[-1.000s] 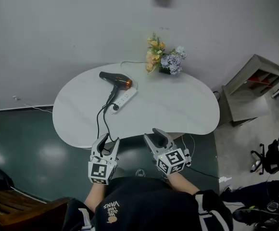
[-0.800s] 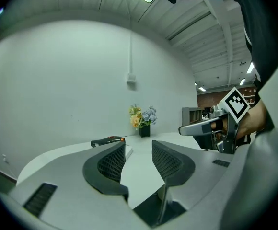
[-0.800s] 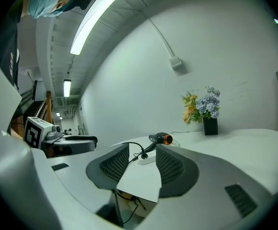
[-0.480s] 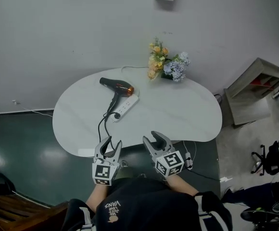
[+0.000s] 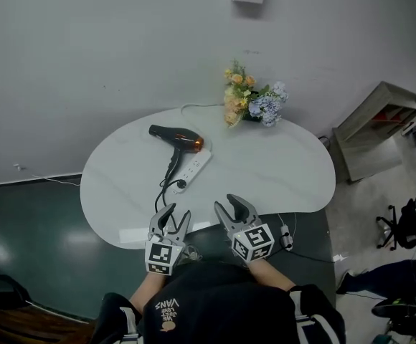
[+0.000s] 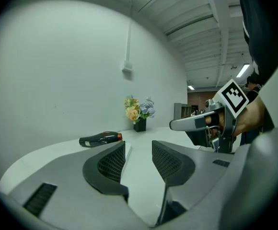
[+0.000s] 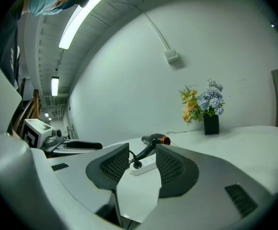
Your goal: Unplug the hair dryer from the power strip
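- The hair dryer (image 5: 176, 136) lies on its side at the left rear of the white surface (image 5: 280, 167), where it lay a second ago. Its black cord curls forward to the plug (image 5: 181, 185).
- The plug is still seated in the near end of the white power strip (image 5: 195, 168), which lies just beside the dryer's handle. Nothing has been unplugged yet.
- The left gripper (image 5: 178, 213) has advanced from short of the surface to its near edge. Its fingers stand well apart and hold nothing.
- The right gripper (image 5: 237, 208) has come forward alongside it, fingers likewise spread and empty. In its own view the plug and strip sit framed between the fingers, but well ahead of them.
- A pot of flowers (image 5: 252, 104) stands at the back, clear of the work.
- The approach looks well begun: one gripper would likely steady the strip while the other pulls the plug.
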Demonstrator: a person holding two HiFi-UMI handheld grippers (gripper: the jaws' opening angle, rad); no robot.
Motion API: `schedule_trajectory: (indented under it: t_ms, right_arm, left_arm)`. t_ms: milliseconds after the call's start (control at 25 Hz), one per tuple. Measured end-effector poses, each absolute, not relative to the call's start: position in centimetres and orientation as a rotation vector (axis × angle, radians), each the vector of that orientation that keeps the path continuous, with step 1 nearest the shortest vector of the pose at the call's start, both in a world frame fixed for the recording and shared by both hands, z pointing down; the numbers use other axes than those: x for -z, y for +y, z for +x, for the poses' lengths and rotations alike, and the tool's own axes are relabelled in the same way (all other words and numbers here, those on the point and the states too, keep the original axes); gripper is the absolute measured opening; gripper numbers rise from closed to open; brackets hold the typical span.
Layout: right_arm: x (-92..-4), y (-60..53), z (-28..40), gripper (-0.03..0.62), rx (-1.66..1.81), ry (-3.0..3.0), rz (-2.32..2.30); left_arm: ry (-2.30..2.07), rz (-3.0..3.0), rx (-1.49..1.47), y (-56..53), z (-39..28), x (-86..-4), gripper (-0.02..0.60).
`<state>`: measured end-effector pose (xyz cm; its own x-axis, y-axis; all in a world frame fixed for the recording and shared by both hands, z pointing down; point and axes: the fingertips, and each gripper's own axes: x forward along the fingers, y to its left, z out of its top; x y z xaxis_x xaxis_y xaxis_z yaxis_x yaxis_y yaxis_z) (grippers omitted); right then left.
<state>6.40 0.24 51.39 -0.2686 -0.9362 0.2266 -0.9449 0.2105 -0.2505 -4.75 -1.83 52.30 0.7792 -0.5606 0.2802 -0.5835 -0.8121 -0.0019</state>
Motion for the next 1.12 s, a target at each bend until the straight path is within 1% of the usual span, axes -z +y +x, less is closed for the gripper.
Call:
schedule_trajectory:
  t_ms: [280, 520, 1120]
  right_arm:
    - [-52.4, -2.2, 5.5, 0.158, -0.534, -2.368, 1.942]
    - [-53.7, -4.2, 5.6, 0.158, -0.537, -2.369, 1.886]
    - [-57.1, -10.6, 7.0, 0.156, -0.495, -2.485, 1.512]
  left_arm:
    - [-0.804, 2.913, -0.426, -3.2, -5.2, -53.0, 0.170]
    - [-0.809, 2.887, -0.445, -4.1, -4.7, -54.2, 0.170]
    - [-1.063, 2.686, -0.528, -7.3, -2.0, -58.5, 0.170]
